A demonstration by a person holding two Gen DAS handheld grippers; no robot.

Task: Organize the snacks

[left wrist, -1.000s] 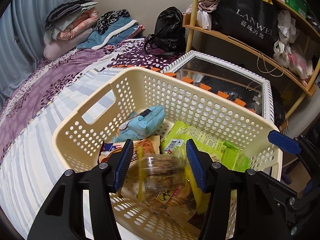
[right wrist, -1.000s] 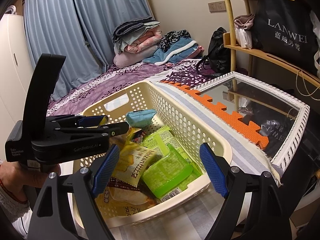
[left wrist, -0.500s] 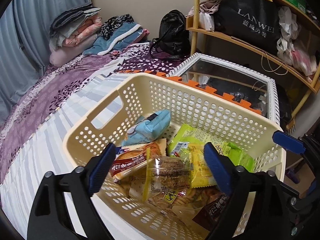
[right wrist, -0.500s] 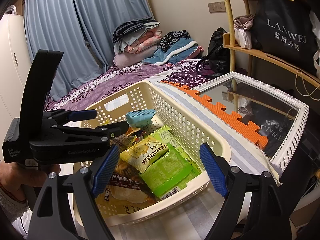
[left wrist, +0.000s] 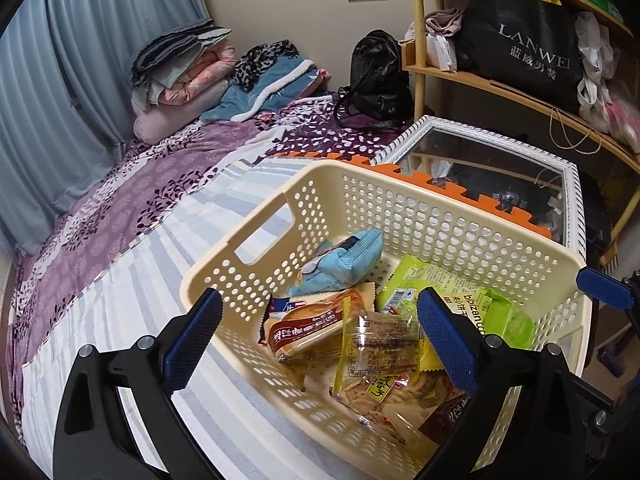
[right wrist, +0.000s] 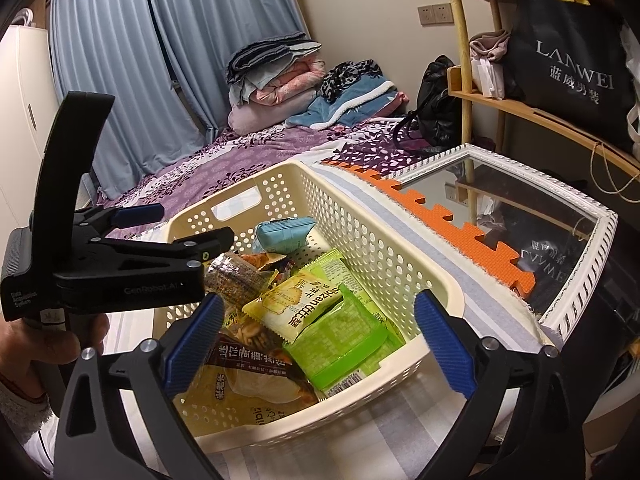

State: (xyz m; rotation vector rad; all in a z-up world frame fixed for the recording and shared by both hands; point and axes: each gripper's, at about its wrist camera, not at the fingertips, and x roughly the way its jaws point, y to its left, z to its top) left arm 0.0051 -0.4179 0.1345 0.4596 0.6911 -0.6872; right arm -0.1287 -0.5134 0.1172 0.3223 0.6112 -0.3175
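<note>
A cream perforated basket [left wrist: 400, 200] stands on the bed and holds several snack packets. My left gripper [left wrist: 316, 312] hovers over its near rim, jaws opening wide. The clear biscuit packet [left wrist: 380, 352] lies loose below them, touched by neither pad. Beside it lie a brown pastry packet [left wrist: 308, 328], a light blue packet [left wrist: 344, 260] and a green packet [left wrist: 436, 280]. My right gripper [right wrist: 318, 308] hangs over the basket [right wrist: 360, 220], jaws opening, pressing nothing. Beneath it a yellow biscuit packet [right wrist: 300, 304] rests on the green packet [right wrist: 344, 340]. The left gripper [right wrist: 180, 226] shows at the left of the right wrist view.
The basket sits on a striped sheet [left wrist: 120, 312] beside a purple quilt [left wrist: 120, 208]. Right of it lie an orange foam mat [right wrist: 460, 236] and a white-framed mirror [right wrist: 580, 276]. A wooden shelf [left wrist: 500, 84] with bags stands behind. A hand [right wrist: 44, 340] holds the left gripper.
The left jaws spread wide and let go of the clear biscuit packet, which dropped into the basket. The left gripper tilted up a little. The yellow packet settled onto the green one.
</note>
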